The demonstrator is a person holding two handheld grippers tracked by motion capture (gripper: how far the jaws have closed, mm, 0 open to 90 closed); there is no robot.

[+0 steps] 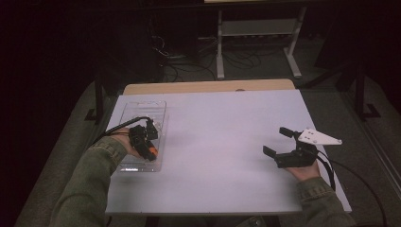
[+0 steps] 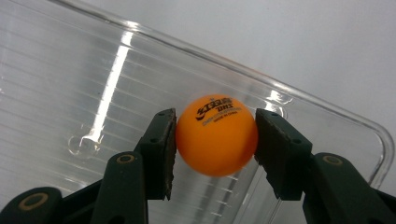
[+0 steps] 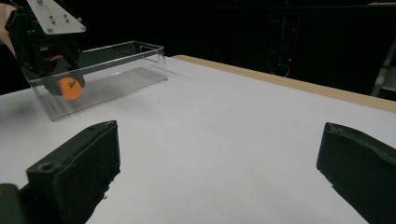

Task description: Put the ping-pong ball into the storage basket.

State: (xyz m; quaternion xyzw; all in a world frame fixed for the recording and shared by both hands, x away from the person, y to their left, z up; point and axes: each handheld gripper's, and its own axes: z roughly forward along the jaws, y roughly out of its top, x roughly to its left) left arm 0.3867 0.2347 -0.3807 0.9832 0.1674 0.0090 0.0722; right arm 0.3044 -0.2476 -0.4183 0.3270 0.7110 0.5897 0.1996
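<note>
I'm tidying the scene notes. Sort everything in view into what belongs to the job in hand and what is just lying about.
Part of the job:
- orange table tennis ball, clamped in the left tongs
- clear plastic tray, under the ball

Just about:
- right tongs, open and idle over the white table
- white shelf frame and cables on the floor behind

Your right gripper (image 3: 219, 172): fingers spread wide over white counter (image 3: 224, 130); beyond the left-hand finger, clear box (image 3: 116, 74), orange ball (image 3: 70, 88).
</note>
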